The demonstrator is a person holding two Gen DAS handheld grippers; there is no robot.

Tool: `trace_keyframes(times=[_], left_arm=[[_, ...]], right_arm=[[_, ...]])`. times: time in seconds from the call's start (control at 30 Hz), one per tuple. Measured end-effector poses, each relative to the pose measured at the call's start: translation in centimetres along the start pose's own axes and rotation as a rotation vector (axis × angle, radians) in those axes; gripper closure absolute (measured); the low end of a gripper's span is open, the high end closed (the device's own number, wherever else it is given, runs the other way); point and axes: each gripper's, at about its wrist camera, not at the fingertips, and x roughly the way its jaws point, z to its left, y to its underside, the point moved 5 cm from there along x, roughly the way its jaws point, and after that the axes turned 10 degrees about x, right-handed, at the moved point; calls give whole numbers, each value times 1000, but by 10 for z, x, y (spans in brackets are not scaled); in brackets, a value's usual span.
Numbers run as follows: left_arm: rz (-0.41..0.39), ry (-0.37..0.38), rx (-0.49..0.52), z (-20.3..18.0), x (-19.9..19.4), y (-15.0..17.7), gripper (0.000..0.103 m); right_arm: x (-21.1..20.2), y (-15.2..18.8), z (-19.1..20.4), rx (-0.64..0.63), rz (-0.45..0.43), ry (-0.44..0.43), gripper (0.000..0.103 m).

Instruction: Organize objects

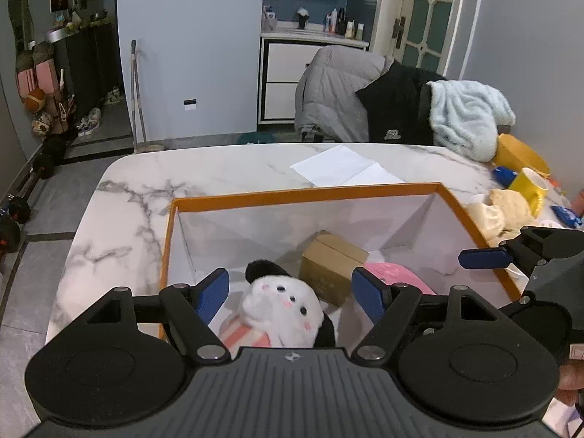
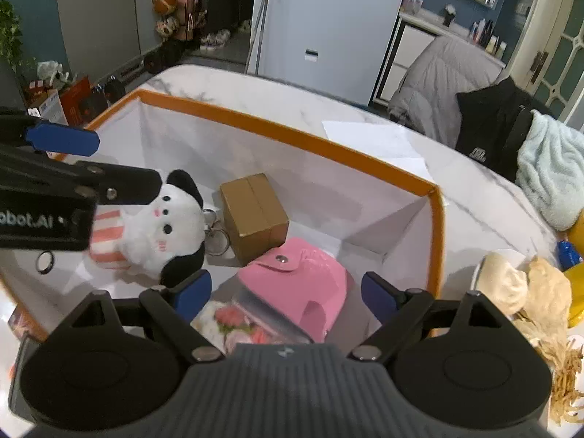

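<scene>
A: Both tongs, left tongs point(image 1: 290, 294) and right tongs point(image 2: 286, 294), are spread and hold nothing. What next?

B: The plush toy point(image 2: 164, 226) and pink pouch point(image 2: 306, 273) lie in the orange-rimmed box point(image 2: 292, 133) beneath them. Lift your tongs clear without snagging its rim.

1. The worktop point(image 1: 138, 189) is white marble with grey veins.
2. The box point(image 2: 292, 135) has an orange rim and white inner walls.
3. The plush toy point(image 2: 164, 226) is white with black ears, pink cheeks and a pink-and-white striped body.
4. The carton point(image 2: 255, 215) is plain brown cardboard.
5. The pouch point(image 2: 306, 273) is solid pink with a silver snap.
6. Both grippers are black with blue pads point(image 1: 213, 292).
7. The cup point(image 1: 529, 186) is yellow.
8. The blanket point(image 1: 471, 116) is pale blue.
</scene>
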Motion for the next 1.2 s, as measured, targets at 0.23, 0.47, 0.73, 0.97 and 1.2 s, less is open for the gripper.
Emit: trace_keyframes(times=[0.23, 0.47, 0.73, 0.97, 1.2], left_arm=[[-73, 18, -2, -11, -49, 26, 15], [-142, 13, 17, -21, -97, 71, 12], [-138, -12, -71, -13, -113, 143, 12], [-129, 2, -112, -8, -112, 181, 12], [-140, 58, -139, -14, -95, 172, 12]], right_arm=[[-50, 33, 7, -10, -86, -28, 11], [-102, 82, 20, -6, -163, -71, 8], [-108, 153, 43, 32, -140, -173, 7], [-100, 191, 69, -51, -157, -137, 7], [-98, 194, 71, -64, -170, -103, 7]])
